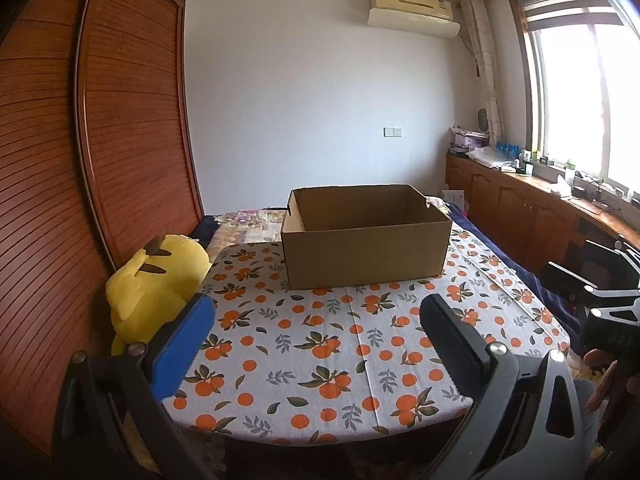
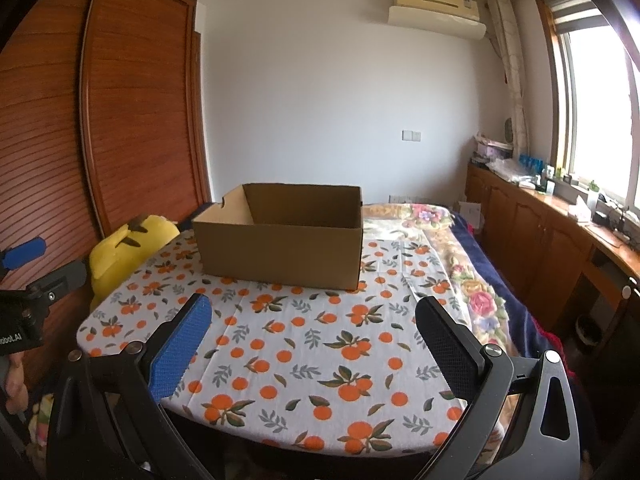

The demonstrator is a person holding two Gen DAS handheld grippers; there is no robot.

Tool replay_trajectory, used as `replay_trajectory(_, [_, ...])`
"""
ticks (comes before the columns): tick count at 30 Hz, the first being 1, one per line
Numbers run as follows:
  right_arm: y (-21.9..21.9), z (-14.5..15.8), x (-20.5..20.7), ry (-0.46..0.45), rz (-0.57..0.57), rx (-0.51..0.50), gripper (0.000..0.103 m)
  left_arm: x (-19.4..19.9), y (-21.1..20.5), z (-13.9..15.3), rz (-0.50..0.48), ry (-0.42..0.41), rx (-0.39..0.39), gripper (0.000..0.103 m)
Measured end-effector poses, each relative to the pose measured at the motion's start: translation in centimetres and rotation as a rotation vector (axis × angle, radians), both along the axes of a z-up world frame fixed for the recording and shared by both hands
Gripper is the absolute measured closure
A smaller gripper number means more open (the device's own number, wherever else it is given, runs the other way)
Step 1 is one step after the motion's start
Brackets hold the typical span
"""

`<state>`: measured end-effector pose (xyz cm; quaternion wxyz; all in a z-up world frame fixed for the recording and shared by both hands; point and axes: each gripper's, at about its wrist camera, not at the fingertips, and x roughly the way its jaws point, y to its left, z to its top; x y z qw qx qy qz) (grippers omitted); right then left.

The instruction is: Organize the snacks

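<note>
From the left wrist view, the left gripper (image 1: 320, 340) hangs over the near edge of the table (image 1: 320, 360), its jaws spread wide with nothing between them. The cardboard box (image 1: 366, 256) stands upright on the orange-print cloth at the far side of the table, its top open to the ceiling and its long axis running left to right across the view; one long wall faces the camera. A yellow plush toy (image 1: 154, 284) sits left of the box, off the table's edge, against the wooden wardrobe (image 1: 100, 160). Part of the right gripper (image 1: 608, 296) shows well to the right of the box.

From the right wrist view, the right gripper (image 2: 316, 340) is likewise wide open and holds nothing. The box (image 2: 280, 248) sits at the table's far left part, turned slightly, its long axis again roughly left to right. The plush toy (image 2: 120, 252) lies just left of it.
</note>
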<state>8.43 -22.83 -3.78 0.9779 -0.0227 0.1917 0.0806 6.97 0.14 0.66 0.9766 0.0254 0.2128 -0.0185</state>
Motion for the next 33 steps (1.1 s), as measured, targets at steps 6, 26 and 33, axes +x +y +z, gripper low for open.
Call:
replay_trajectory(6, [-0.06, 0.38, -0.16, -0.007, -0.002, -0.006, 0.0, -0.25, -0.01, 0.09, -0.005, 0.005, 0.002, 0.0])
replay_trajectory(26, [-0.18, 0.82, -0.46, -0.021, -0.013, -0.006, 0.0, -0.38, 0.69, 0.44, 0.005, -0.003, -0.01, 0.0])
replay_trajectory(33, [-0.19, 0.82, -0.46, -0.021, -0.013, -0.005, 0.0, -0.43, 0.76, 0.61, 0.01, -0.011, -0.013, 0.0])
